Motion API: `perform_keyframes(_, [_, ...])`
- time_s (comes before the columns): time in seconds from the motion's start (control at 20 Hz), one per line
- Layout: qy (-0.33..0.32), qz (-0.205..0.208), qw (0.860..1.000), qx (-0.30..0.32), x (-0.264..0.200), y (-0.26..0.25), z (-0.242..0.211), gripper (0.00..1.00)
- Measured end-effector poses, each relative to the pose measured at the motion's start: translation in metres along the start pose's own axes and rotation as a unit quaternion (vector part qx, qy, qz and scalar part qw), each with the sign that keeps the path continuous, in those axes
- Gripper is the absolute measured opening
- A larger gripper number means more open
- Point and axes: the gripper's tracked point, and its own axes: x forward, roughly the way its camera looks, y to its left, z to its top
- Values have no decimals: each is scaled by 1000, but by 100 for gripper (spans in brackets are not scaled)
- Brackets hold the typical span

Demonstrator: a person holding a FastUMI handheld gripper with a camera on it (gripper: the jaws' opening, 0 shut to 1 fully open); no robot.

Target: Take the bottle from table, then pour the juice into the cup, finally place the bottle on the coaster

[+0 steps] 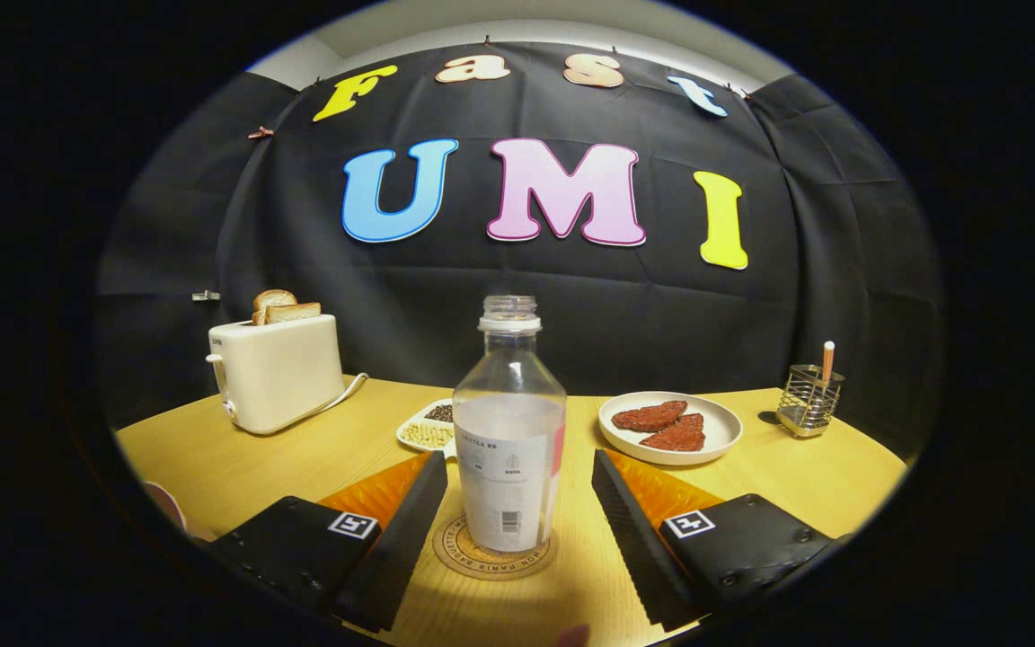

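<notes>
In the gripper view, the clear uncapped plastic bottle point(509, 422) stands upright on the round cork coaster point(492, 550), between the fingers of the gripper point(517, 512), which are spread wide and clear of it. Beyond, on the yellow wooden table point(239, 467), sit a cream toaster point(277, 373) with toast, a white divided dish of beans point(428, 429), a white plate with two brown patties point(670, 426) and a wire holder point(809, 400).

I see a clear bottle point(509, 422) with a white label and white neck ring on a tan coaster point(492, 550) ringed with dark lettering. My gripper point(517, 503) stands open around it. The table point(239, 467) is light yellow wood. The toaster point(275, 373) is cream, holding golden-brown toast point(282, 308). A white plate point(670, 427) carries reddish-brown slices, a white dish point(428, 429) pale and dark beans, beside a silver wire rack point(808, 400).
</notes>
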Motion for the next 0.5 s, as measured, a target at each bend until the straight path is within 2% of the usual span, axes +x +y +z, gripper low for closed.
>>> perform_keyframes(0.5, [13,-28,1000,4,-132,-29,60,99])
